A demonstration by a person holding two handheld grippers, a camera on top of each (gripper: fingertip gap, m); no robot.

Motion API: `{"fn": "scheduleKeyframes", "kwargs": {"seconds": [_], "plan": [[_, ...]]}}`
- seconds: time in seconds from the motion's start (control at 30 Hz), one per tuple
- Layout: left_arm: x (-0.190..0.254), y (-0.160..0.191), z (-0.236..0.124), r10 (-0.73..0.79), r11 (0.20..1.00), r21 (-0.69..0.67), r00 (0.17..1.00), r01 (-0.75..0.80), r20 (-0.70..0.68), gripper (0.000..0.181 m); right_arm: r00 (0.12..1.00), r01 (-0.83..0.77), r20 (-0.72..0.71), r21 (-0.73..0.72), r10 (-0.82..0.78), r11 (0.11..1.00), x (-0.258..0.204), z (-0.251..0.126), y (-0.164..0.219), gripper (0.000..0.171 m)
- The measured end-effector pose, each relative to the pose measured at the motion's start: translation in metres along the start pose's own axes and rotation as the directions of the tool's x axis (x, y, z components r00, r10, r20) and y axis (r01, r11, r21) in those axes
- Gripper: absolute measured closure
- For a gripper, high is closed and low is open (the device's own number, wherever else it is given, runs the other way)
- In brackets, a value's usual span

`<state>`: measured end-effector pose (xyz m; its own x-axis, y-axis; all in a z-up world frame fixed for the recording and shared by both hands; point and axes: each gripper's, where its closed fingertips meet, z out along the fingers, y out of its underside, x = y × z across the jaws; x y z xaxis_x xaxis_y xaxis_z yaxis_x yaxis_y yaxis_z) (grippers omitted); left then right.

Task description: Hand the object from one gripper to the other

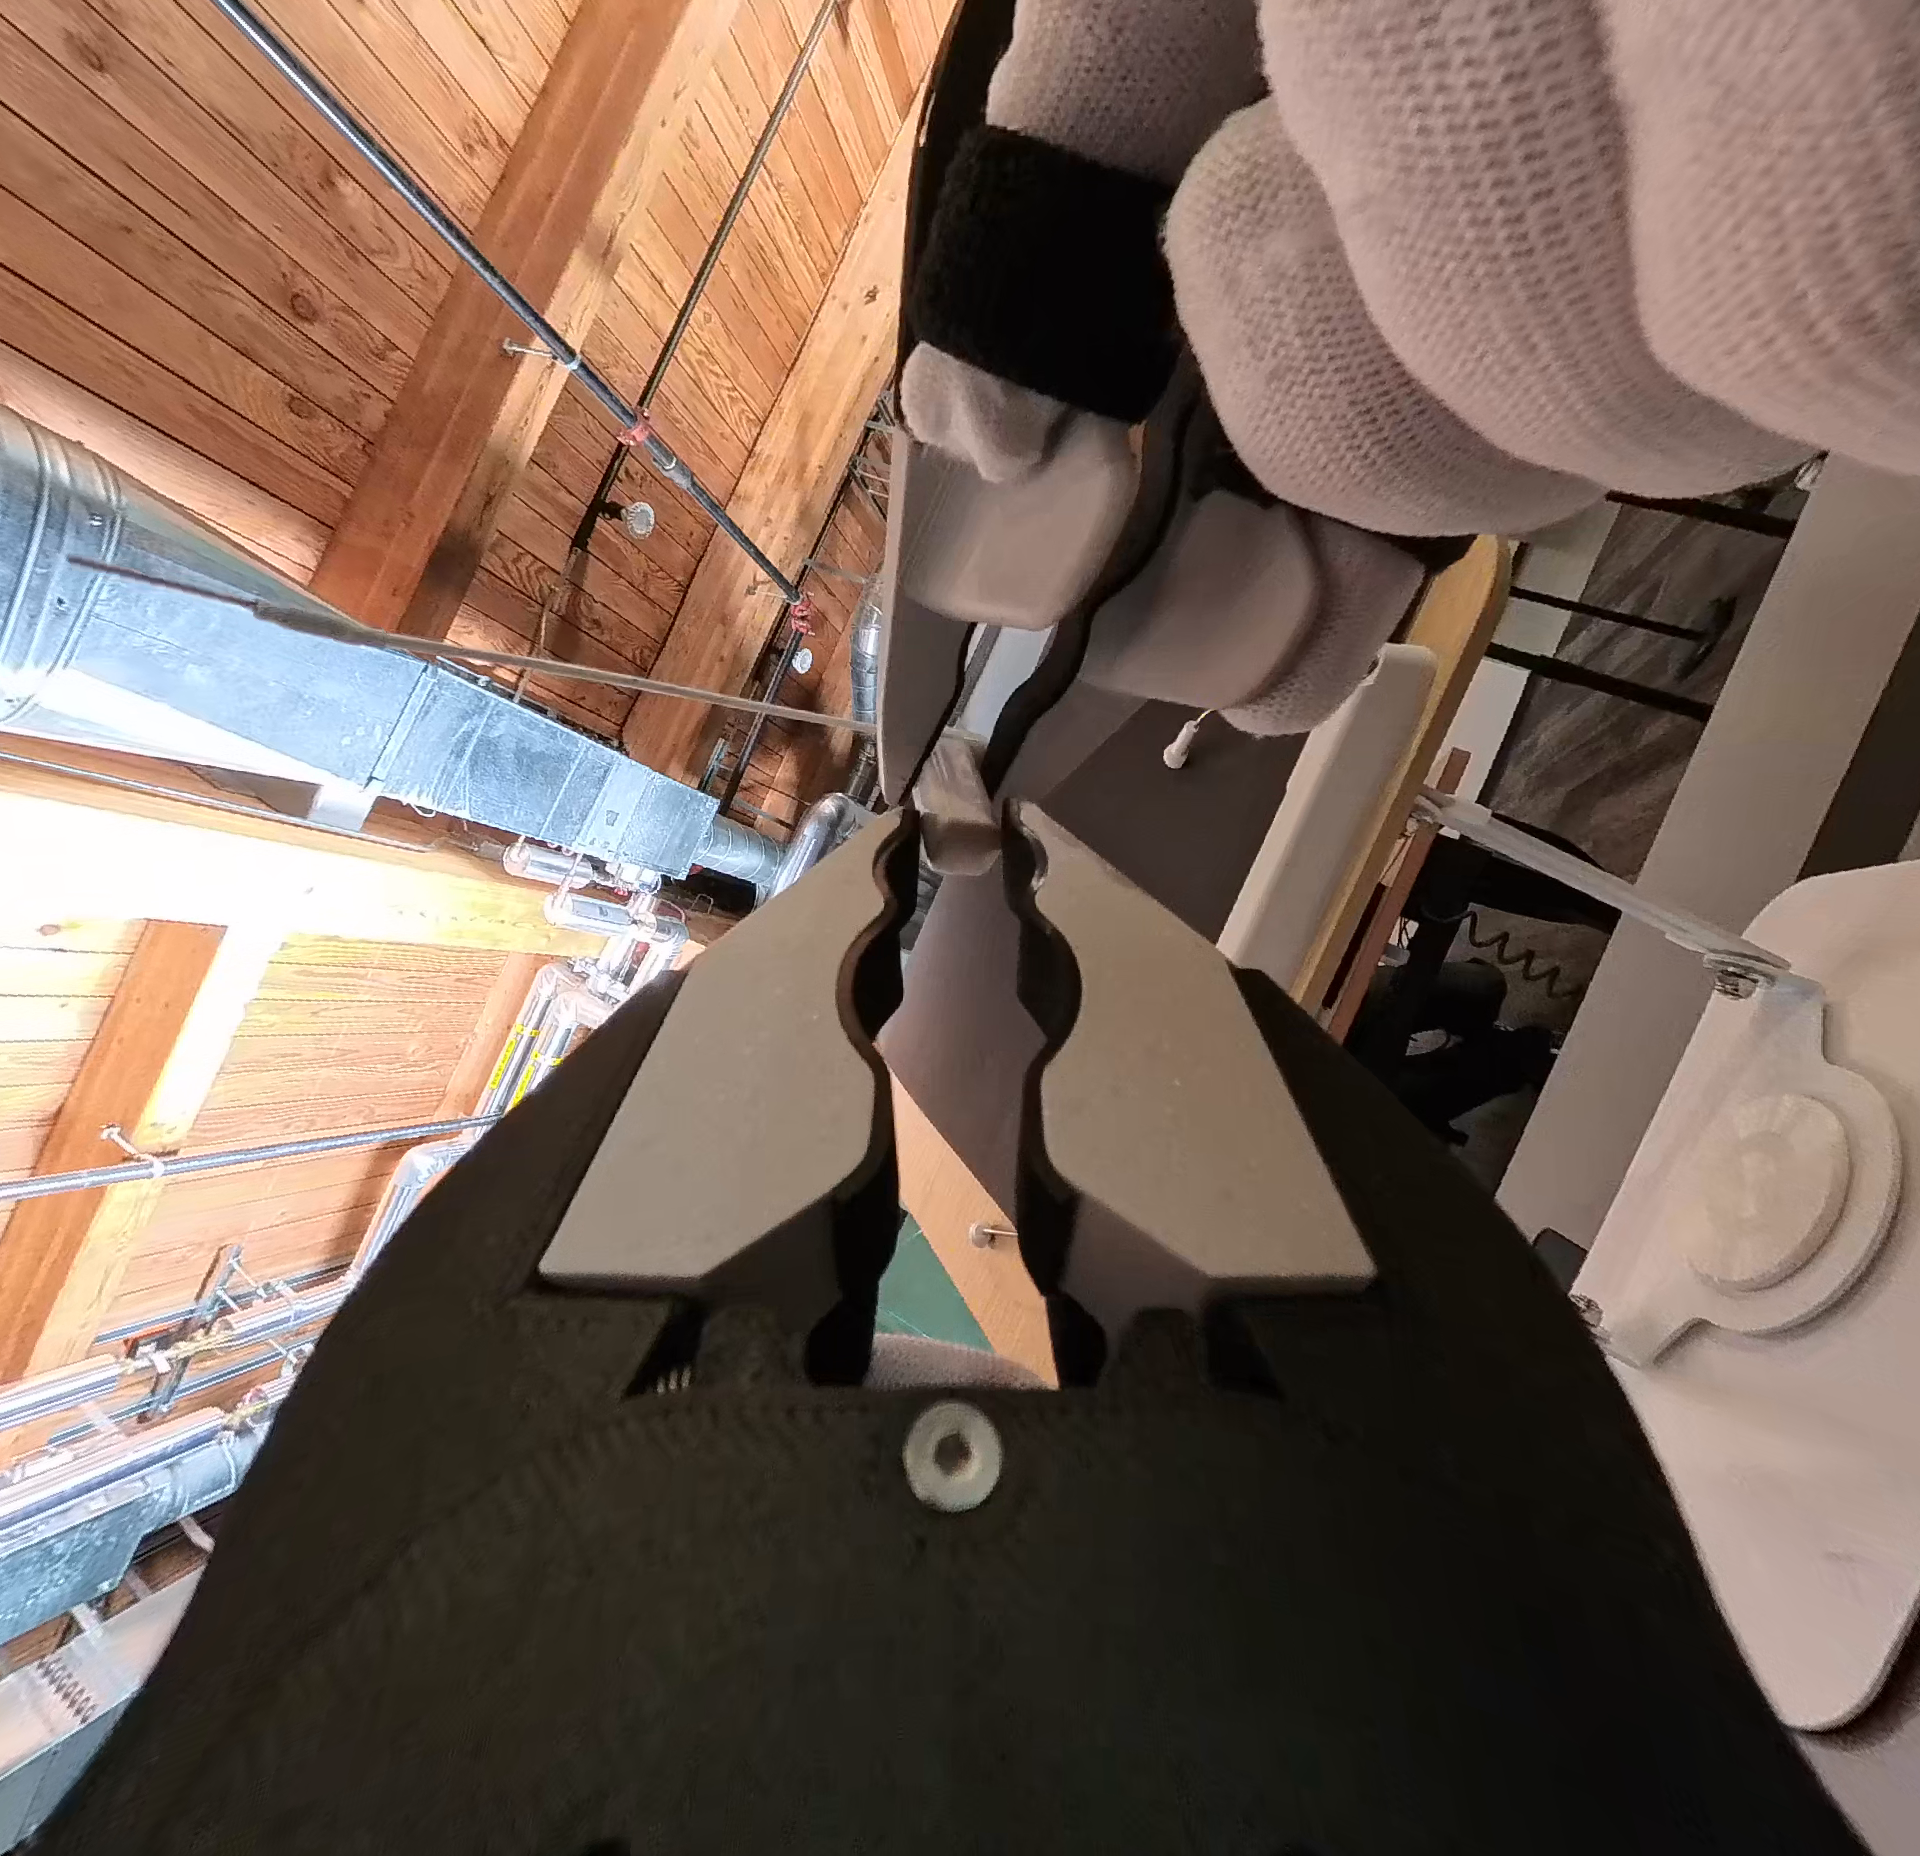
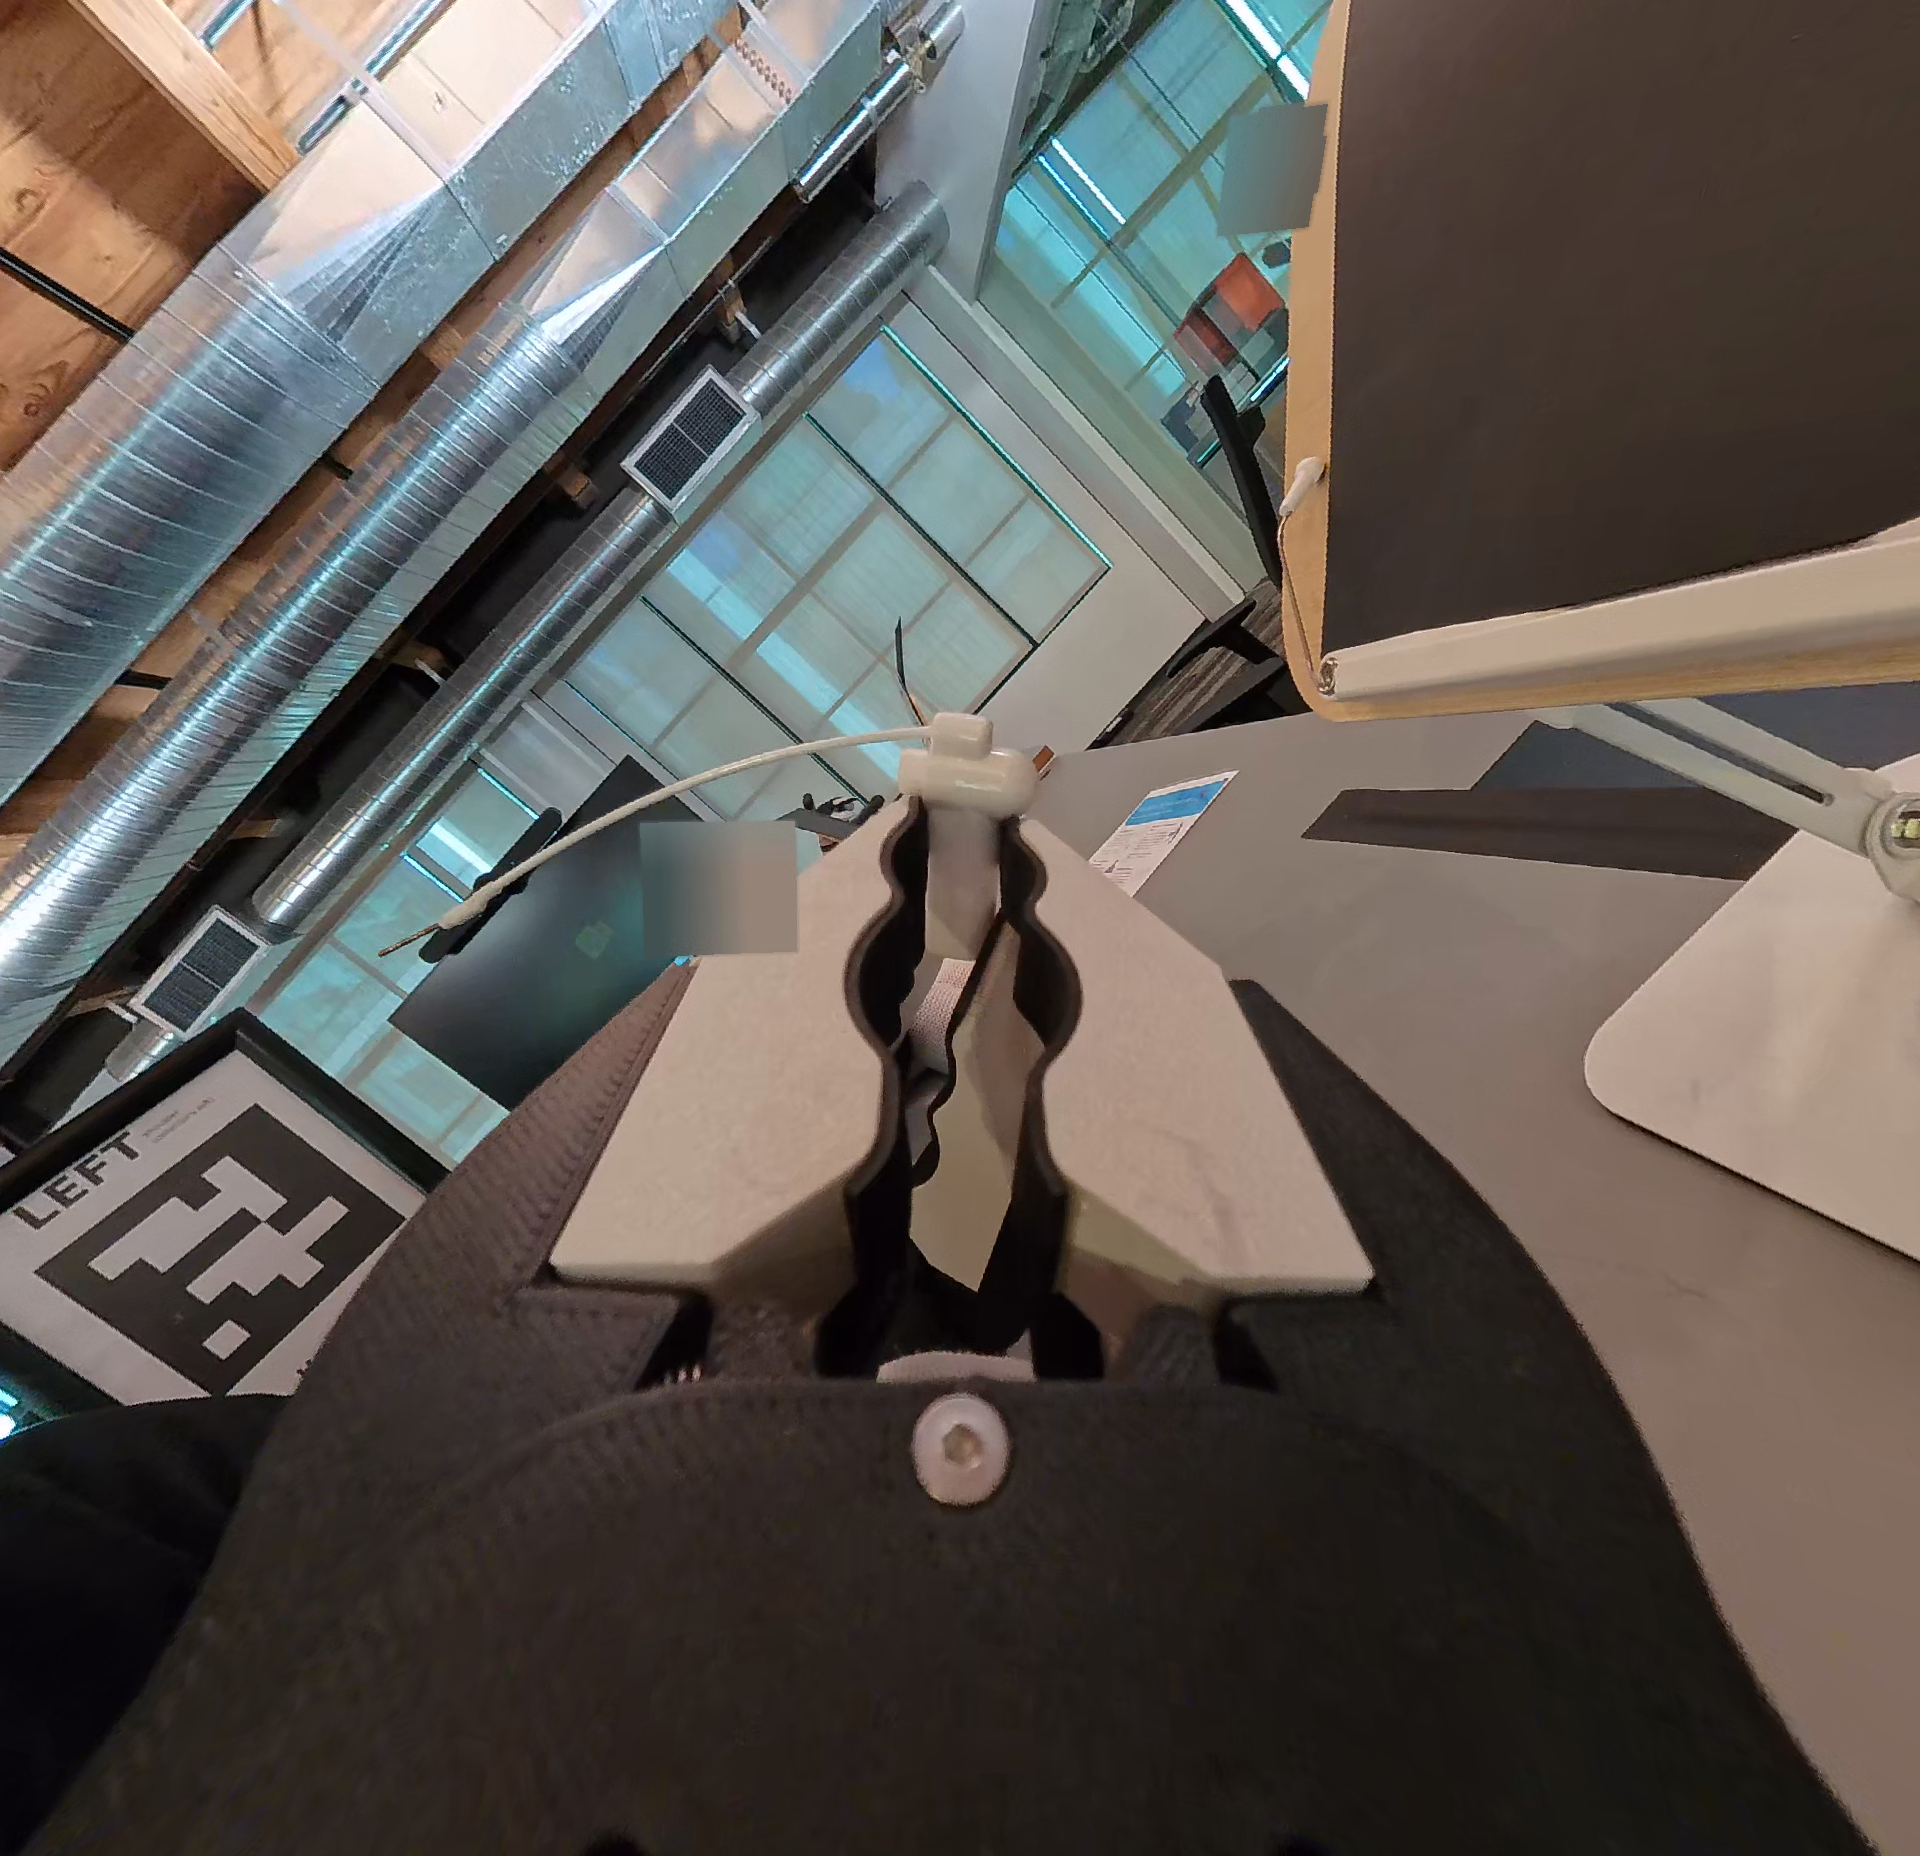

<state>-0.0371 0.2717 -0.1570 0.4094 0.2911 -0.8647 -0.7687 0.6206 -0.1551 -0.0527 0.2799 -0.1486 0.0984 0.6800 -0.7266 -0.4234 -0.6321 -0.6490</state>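
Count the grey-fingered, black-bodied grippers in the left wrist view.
2. The left gripper rises from the bottom edge; the right gripper, held by a gloved hand, comes down from the top. Their fingertips meet at the small white plastic piece. None seems hidden.

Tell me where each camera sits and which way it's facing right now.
Left wrist: on left gripper, angled up at wooden ceiling; shows own fingers, right gripper, gloved hand.
Right wrist: on right gripper, facing windows over grey table; shows own fingers.
Shared: white clip at the fingertips, metal ducts.
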Motion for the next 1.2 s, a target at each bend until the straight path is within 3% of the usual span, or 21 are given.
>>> {"fn": "scheduleKeyframes", "kwargs": {"seconds": [0.53, 0.67, 0.73, 1.2], "plan": [[0.0014, 0.0000, 0.0006, -0.018, 1.000, -0.008, 1.000, 0.018, -0.021, 0.170, 1.000, -0.004, -0.001, -0.003, 0.004, 1.000, 0.0031, 0.0016, 0.0025, 0.160], [0.0023, 0.0022, 0.0013, -0.059, 0.998, -0.024, 0.997, 0.058, -0.050, 0.170, 1.000, 0.028, -0.011, -0.003, -0.028, 1.000, 0.0035, 0.0032, 0.0036, 0.152], [0.0013, 0.0011, 0.0016, -0.076, 0.997, -0.025, 0.995, 0.074, -0.062, 0.170, 0.999, 0.037, -0.019, 0.002, -0.037, 0.999, 0.0049, 0.0028, 0.0033, 0.159], [-0.0021, 0.0014, 0.0017, -0.116, 0.993, -0.027, 0.990, 0.114, -0.075, 0.170, 0.999, 0.034, 0.006, 0.001, -0.034, 0.999, 0.0014, 0.0016, 0.0019, 0.155]]}}
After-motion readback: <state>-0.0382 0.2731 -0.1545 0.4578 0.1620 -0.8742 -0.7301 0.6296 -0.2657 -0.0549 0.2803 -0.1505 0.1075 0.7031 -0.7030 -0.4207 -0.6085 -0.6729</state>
